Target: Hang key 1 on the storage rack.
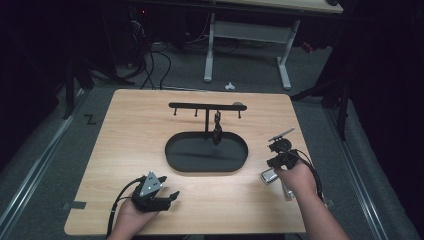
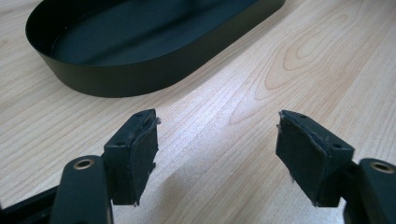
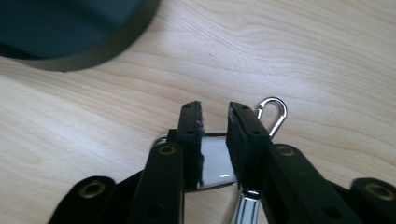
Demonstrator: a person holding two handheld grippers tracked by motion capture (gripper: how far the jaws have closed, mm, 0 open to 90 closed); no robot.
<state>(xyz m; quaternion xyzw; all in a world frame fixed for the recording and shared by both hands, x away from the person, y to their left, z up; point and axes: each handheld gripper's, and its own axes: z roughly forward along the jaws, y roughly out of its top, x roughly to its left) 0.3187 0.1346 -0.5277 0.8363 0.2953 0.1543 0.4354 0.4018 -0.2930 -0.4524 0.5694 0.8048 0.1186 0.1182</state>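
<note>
Near the front edge of the wooden table [image 1: 125, 130], on my left side, I see the left gripper [image 1: 167, 198] resting low over the bare wood, held by the left hand [image 1: 132, 212]. In the left gripper view its two black pads [image 2: 142, 154] stand wide apart and nothing is between them, so this gripper is open. Beyond the pads lies the rounded wall of the black oval tray [image 2: 126, 79].

On my right side, a little farther in, the right hand [image 1: 299, 179] holds the right gripper [image 3: 215, 122] low over a shiny metal object [image 3: 215, 164]. In the right gripper view its jaws are narrow, with only a small gap, and the flat polished part of the object lies under and between them. I cannot tell if the pads already press on it or only stand around it. A silver snap hook [image 3: 273, 114] shows just beside the right jaw, flat on the wood. In the high view the metal object [image 1: 270, 175] lies on the table to the right of the tray, near its right end but apart from it.

Farther back, at the middle of the table, the black oval tray [image 1: 175, 162] carries a thin upright post with a crossbar [image 1: 202, 105]. A dark small item [image 1: 217, 131] hangs from the crossbar, down over the tray.
</note>
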